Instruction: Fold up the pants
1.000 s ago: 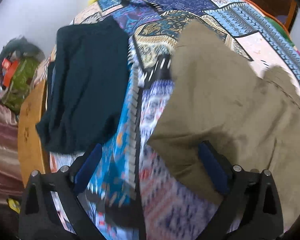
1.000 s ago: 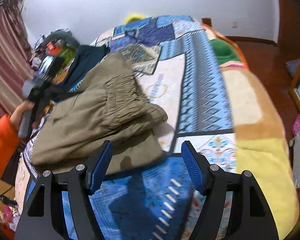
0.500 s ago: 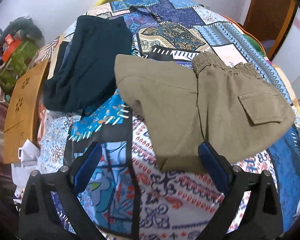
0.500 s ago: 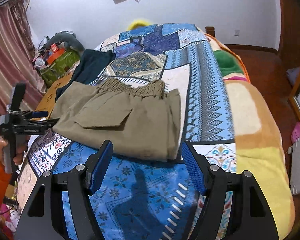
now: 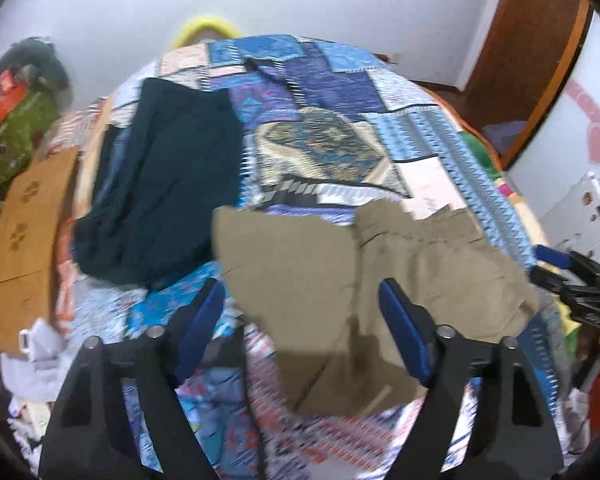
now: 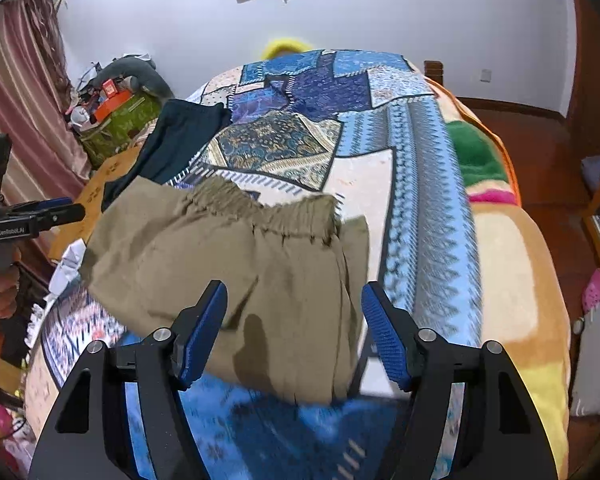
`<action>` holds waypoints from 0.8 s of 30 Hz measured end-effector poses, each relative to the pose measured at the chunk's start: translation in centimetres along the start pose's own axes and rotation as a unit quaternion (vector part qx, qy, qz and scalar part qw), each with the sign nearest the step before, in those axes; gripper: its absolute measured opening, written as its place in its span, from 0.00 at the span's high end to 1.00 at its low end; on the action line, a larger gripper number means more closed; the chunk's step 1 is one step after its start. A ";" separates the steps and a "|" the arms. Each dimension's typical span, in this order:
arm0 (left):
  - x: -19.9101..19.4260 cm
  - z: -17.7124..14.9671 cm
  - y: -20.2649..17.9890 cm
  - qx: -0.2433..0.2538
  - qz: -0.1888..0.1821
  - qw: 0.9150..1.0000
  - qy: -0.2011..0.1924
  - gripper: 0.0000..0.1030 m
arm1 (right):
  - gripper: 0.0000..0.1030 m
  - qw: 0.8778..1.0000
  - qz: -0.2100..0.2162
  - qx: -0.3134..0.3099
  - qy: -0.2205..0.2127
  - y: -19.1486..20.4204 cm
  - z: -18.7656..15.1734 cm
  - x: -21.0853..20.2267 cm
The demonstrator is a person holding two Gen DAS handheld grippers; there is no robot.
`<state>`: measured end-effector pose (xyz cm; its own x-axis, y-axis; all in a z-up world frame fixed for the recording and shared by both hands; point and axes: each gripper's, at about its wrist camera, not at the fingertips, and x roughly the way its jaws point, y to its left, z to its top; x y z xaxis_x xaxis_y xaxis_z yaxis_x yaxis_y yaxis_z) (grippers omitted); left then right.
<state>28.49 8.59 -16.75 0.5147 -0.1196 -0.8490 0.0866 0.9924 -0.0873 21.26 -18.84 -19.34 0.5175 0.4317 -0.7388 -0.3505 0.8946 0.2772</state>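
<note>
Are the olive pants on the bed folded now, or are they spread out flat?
Folded. The olive pants lie as a compact block on the patchwork bedspread, with the elastic waistband along the far edge and layered edges on the right side.

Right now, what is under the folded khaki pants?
The khaki pants lie on the patchwork bedspread, whose blue and white panels show around them. Whatever the pants cover is hidden.

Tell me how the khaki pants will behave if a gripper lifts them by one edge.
The khaki pants would probably sag and unfold, since the layers lie loose and rumpled. The gathered waistband looks thicker, likely a firmer grab. They seem light, not slippery.
</note>
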 end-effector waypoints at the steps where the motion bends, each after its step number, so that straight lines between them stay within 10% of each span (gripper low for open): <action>1: 0.5 0.3 -0.3 0.003 -0.005 1.000 0.004 0.37 | 0.45 1.000 0.005 -0.001 0.002 0.1 0.3 0.4; 10: 8.3 -0.7 -0.1 0.017 -0.017 0.995 0.097 0.62 | 0.71 0.996 0.040 -0.007 0.081 0.2 1.2 6.6; 24: 5.0 -5.4 4.2 0.020 0.035 0.997 0.059 0.53 | 0.75 0.995 0.012 -0.034 0.093 -0.2 -1.9 4.9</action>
<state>26.86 12.32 -24.15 0.4177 -0.0435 -0.9075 0.0895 0.9960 -0.0065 22.42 -17.14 -24.14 0.3577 0.4191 -0.8345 -0.4160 0.8716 0.2594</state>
